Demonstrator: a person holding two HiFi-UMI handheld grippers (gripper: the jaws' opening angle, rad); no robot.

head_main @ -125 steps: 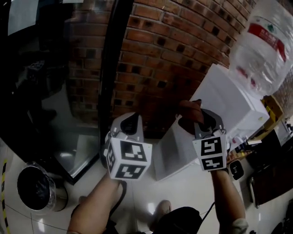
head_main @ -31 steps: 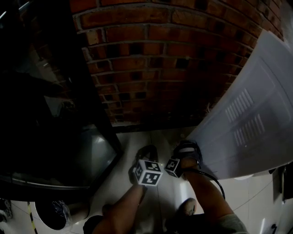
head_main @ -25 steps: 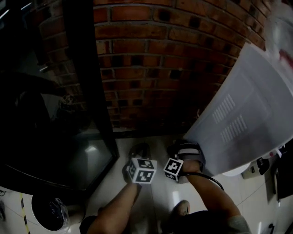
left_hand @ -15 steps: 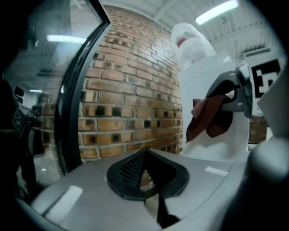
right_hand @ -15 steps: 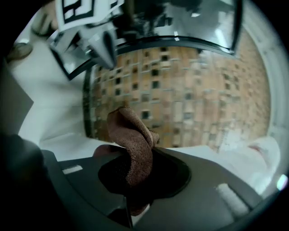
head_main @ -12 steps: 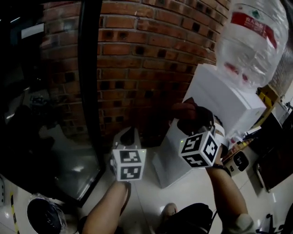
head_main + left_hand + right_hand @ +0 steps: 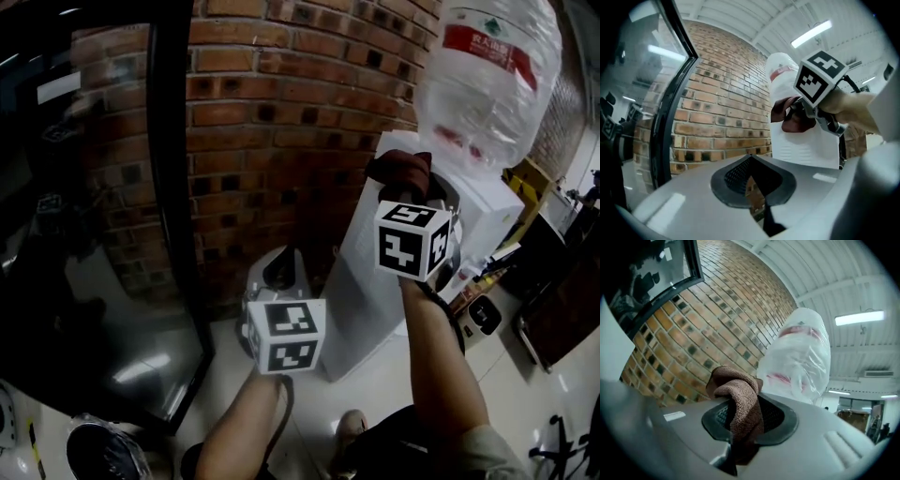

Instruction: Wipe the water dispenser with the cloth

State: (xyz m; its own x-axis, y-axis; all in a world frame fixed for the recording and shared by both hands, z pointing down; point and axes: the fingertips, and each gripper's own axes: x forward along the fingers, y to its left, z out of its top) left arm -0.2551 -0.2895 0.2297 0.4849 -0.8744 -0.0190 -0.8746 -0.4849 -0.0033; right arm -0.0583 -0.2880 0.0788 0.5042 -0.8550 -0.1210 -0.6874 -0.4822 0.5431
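Right gripper [image 7: 405, 192] is up at the top-left corner of the water dispenser [image 7: 375, 272], just under the bottle [image 7: 487, 75] — jaws clamped on the brown cloth [image 7: 740, 399], just eased open a touch with the cloth between them. Left gripper [image 7: 279, 267] is lower and nearer, left of the dispenser by the brick wall [image 7: 281, 112] — jaws together, empty.

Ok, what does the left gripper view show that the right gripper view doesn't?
Only the left gripper view: the right gripper seen from outside, its marker cube, the hand holding it, and the white vented panel of the water dispenser. Only the right gripper view: its own jaws closed on the brown cloth, close up. Both: the brick wall, the upturned water bottle and the cloth.
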